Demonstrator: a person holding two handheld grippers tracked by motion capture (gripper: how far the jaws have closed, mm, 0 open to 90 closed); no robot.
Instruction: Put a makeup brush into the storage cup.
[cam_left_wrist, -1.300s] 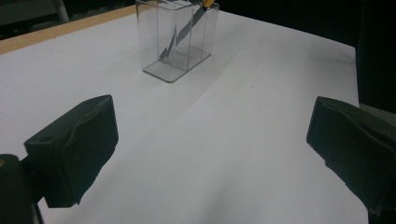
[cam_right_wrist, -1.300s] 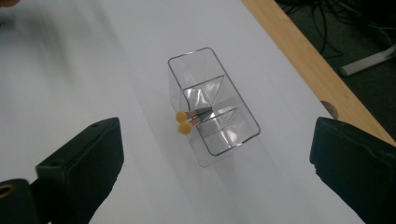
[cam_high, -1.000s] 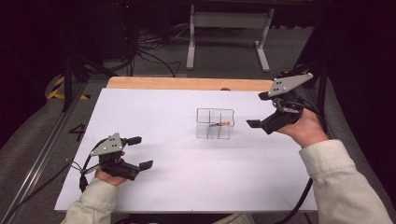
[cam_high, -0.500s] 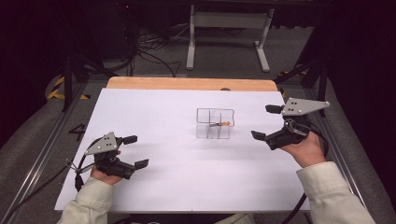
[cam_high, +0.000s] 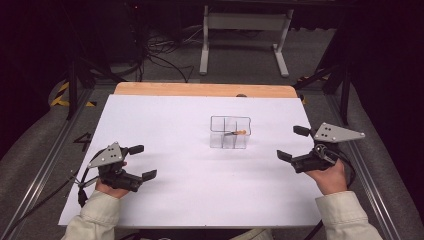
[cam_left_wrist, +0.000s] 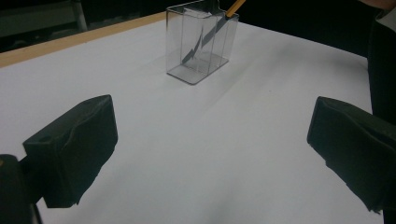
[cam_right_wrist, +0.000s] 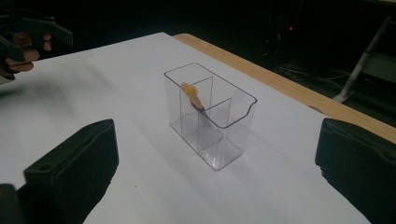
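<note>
Pencil (cam_high: 235, 133) leans, eraser up, in the clear divided holder (cam_high: 229, 133) mid-desk (cam_high: 165, 120). My right hand-held gripper (cam_high: 292, 143) is nearer than my left hand-held gripper (cam_high: 141, 161); both gape empty.

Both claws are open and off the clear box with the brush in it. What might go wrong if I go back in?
1. The brush leans tilted in the clear box, its tip above the rim; a claw brushing it might knock it out.
2. The box looks light and stands loose on the table; a push from the right claw may slide or tip it.
</note>
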